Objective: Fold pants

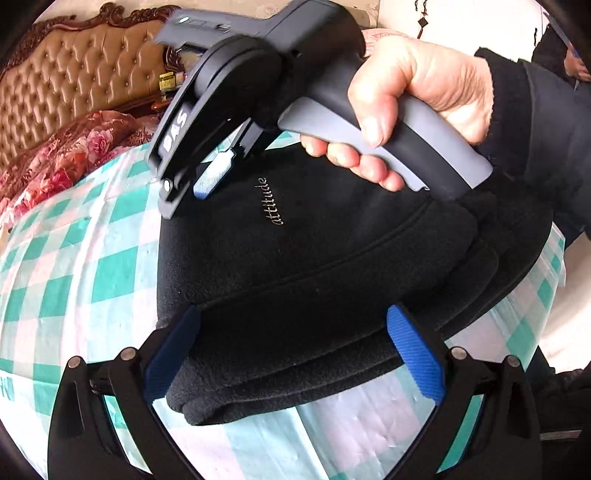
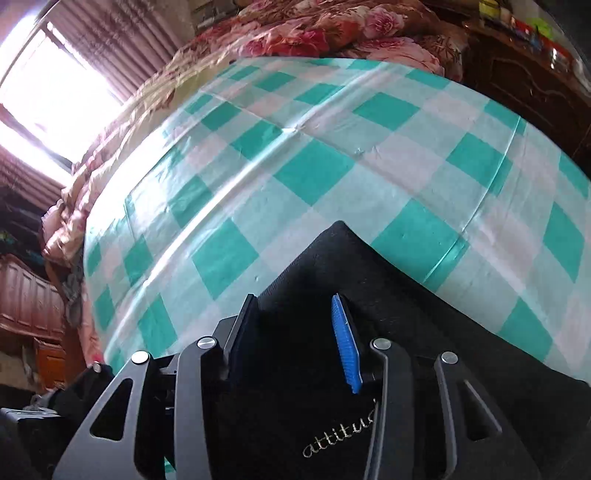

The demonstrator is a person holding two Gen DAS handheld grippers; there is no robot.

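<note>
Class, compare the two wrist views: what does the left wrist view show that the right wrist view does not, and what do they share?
Only the left wrist view: the tufted headboard, the person's right hand gripping the right tool, and the open left tool.
Only the right wrist view: the bright window.
Both: the folded black pants marked "attitude", the checked sheet, the floral quilt.

my pants: black, pale script lettering
my sheet: teal, white and pink checks
my quilt: red-pink florals
my finger pads: blue
headboard: tan tufted
</note>
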